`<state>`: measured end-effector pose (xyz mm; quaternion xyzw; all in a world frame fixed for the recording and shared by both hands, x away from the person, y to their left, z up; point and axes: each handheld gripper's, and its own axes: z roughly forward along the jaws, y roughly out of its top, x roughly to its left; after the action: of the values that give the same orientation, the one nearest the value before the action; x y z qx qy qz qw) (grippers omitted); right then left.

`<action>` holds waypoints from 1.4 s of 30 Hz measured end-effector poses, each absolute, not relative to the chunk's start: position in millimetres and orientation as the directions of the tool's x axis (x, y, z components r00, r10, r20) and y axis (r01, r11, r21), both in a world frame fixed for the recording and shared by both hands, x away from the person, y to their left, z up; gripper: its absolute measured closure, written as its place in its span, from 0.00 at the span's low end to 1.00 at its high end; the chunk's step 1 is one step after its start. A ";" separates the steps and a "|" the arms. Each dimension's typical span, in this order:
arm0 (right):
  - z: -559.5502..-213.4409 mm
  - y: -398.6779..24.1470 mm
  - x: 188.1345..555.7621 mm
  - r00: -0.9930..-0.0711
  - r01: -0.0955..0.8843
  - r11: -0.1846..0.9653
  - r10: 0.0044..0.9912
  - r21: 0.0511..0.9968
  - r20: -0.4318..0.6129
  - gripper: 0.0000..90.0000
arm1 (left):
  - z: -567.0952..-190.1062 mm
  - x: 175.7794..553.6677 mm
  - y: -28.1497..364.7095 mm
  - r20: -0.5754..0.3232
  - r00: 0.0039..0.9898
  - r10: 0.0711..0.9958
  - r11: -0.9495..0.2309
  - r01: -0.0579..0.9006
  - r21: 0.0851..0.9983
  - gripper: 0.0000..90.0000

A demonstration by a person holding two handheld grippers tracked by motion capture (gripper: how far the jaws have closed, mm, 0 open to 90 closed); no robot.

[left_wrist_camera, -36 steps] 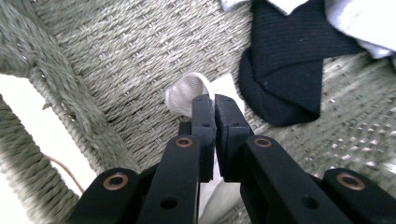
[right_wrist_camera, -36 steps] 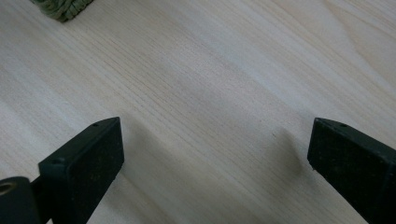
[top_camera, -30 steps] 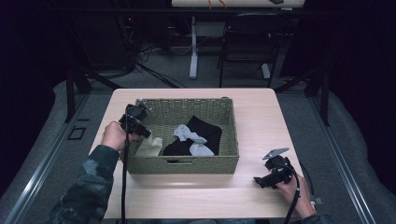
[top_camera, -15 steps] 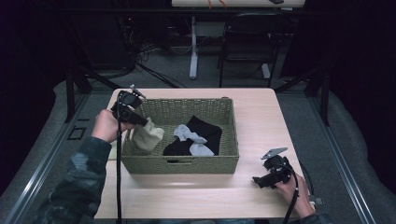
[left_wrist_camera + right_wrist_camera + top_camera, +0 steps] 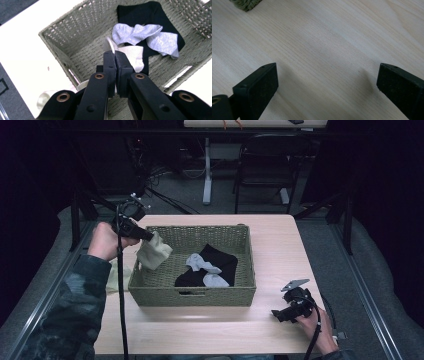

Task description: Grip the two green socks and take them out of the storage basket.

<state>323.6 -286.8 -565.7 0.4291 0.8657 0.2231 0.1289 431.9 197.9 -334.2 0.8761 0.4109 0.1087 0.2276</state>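
Two grippers show in the high view: the left gripper (image 5: pixel 145 234) hangs over the left end of the olive woven rectangular basket (image 5: pixel 192 295), pinching a cream knitted sock (image 5: pixel 154 252) lifted above its rim, while the right gripper (image 5: pixel 285 312) rests right of the basket on the pale wooden table (image 5: pixel 280 240). A dark room with a chair lies beyond.

Left gripper view – jaws clamped tight on the cream sock; grey crumpled socks (image 5: pixel 147 36) lie on a black cloth (image 5: pixel 140 12) inside the basket.

Right gripper view – jaws spread wide, holding nothing, over bare wood grain.
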 end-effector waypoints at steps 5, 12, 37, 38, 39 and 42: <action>-566.1 -286.8 324.5 -0.602 0.682 0.542 0.797 0.490 -0.044 0.03 | -320.0 431.9 201.8 0.017 0.630 0.776 -0.550 0.664 0.505 0.98; -565.7 -286.7 324.1 -0.600 0.687 0.541 0.799 0.484 -0.041 0.03 | -297.0 429.3 213.3 0.034 0.606 0.795 -0.525 0.658 0.540 0.98; -566.8 -285.9 325.7 -0.603 0.683 0.538 0.797 0.494 -0.034 0.03 | -310.0 421.9 307.8 0.039 0.403 0.914 -0.359 0.763 0.538 0.98; -566.7 -285.6 325.7 -0.603 0.683 0.538 0.797 0.494 -0.034 0.03 | -312.9 422.6 312.1 0.029 0.397 0.918 -0.350 0.770 0.534 0.98; -566.9 -285.3 325.8 -0.603 0.684 0.535 0.797 0.496 -0.029 0.03 | -315.9 423.2 315.7 0.026 0.386 0.922 -0.340 0.777 0.529 0.98; -566.8 -285.0 325.8 -0.601 0.685 0.535 0.799 0.495 -0.031 0.03 | -326.1 424.3 325.7 0.023 0.358 0.933 -0.317 0.792 0.521 0.98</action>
<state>325.8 -285.0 -566.8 0.4279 0.8667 0.2222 0.1279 424.3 325.7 -326.1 0.7951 0.5425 0.1627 0.2169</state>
